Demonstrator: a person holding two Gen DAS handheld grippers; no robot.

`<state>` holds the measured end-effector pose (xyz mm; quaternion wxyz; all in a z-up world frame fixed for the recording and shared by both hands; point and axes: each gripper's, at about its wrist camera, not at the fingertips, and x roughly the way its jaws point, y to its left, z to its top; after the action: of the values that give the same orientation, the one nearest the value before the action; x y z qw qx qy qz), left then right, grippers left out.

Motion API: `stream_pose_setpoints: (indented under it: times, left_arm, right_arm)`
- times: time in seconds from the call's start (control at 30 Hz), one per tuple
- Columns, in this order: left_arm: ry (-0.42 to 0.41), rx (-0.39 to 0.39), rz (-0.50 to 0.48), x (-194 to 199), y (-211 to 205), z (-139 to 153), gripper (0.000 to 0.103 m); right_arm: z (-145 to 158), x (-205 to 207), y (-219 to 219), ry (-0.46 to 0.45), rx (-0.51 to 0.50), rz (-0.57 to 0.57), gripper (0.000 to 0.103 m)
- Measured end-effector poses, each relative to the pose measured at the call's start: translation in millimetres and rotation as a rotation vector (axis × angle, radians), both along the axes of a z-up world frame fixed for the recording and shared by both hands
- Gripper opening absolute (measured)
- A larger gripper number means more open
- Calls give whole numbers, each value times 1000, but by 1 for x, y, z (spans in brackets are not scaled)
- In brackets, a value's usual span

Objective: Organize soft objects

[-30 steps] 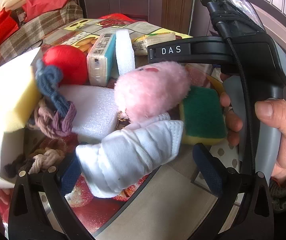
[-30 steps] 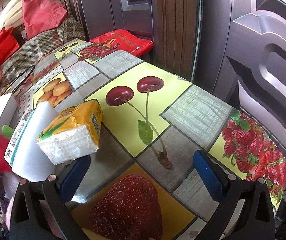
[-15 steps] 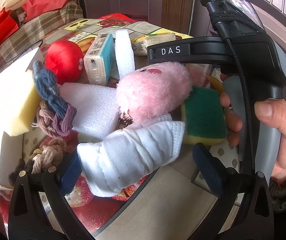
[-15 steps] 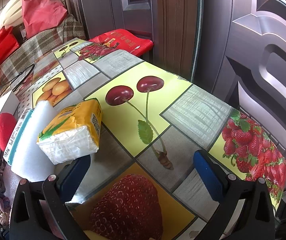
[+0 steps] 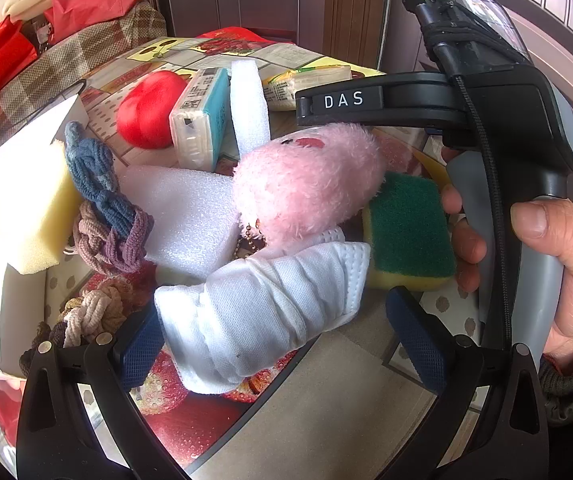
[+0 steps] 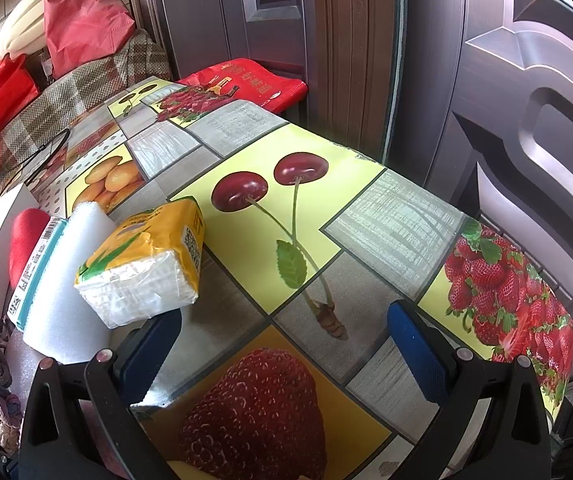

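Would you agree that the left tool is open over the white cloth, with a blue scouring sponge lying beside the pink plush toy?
Not quite: the scouring sponge is green on yellow, not blue, as the left wrist view shows. The left tool is open over the white cloth, beside the pink plush toy.

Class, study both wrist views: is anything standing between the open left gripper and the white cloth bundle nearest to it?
Nothing visible does. The white cloth bundle lies right ahead of the left gripper, its near end already beside the gripper's left finger. The pink plush toy and green sponge sit behind it, not in the path.
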<state>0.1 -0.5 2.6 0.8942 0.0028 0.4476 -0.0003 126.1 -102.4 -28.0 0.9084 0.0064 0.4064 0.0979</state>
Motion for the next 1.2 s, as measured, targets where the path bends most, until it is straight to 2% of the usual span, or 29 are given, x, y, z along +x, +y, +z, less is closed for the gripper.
stream_pose_setpoints:
  times: [0.27, 0.37, 0.43, 0.5, 0.57, 0.73, 0.8, 0.9, 0.93, 1.03, 1.13, 1.2]
  left_arm:
    - [0, 6, -1, 0, -1, -1, 102]
    - [1, -19, -19, -6, -4, -2, 102]
    - [-11, -82, -52, -20, -2, 7, 102]
    - [-52, -164, -83, -41, 2, 18, 102]
    - [-115, -184, -80, -64, 10, 34, 102]
    - [-261, -216, 65, -117, 62, 64, 103]
    - [-295, -212, 117, -129, 80, 68, 103]
    - [-330, -173, 170, -141, 96, 72, 103]
    - [-327, -159, 171, -142, 97, 72, 103]
    - [-285, -141, 141, -140, 95, 65, 103]
    - [-199, -99, 112, -128, 85, 54, 103]
    - [-170, -86, 81, -120, 81, 47, 102]
  right_arm:
    - [0, 0, 0, -2, 0, 0, 103]
    - [0, 0, 0, 0, 0, 0, 103]
    - [1, 0, -1, 1, 7, -1, 103]
    - [1, -1, -3, 1, 30, -2, 103]
    - [3, -2, -9, -3, 60, -18, 103]
    - [11, -5, -34, -12, 183, -7, 103]
    - [18, -9, -40, -34, 222, 30, 103]
    - [37, -25, -48, -153, 279, 146, 103]
    - [44, -33, -50, -201, 307, 221, 103]
    - [57, -47, -52, -245, 337, 390, 103]
    - [62, -58, -50, -227, 273, 544, 103]
    - [56, -67, -47, -226, 168, 642, 103]
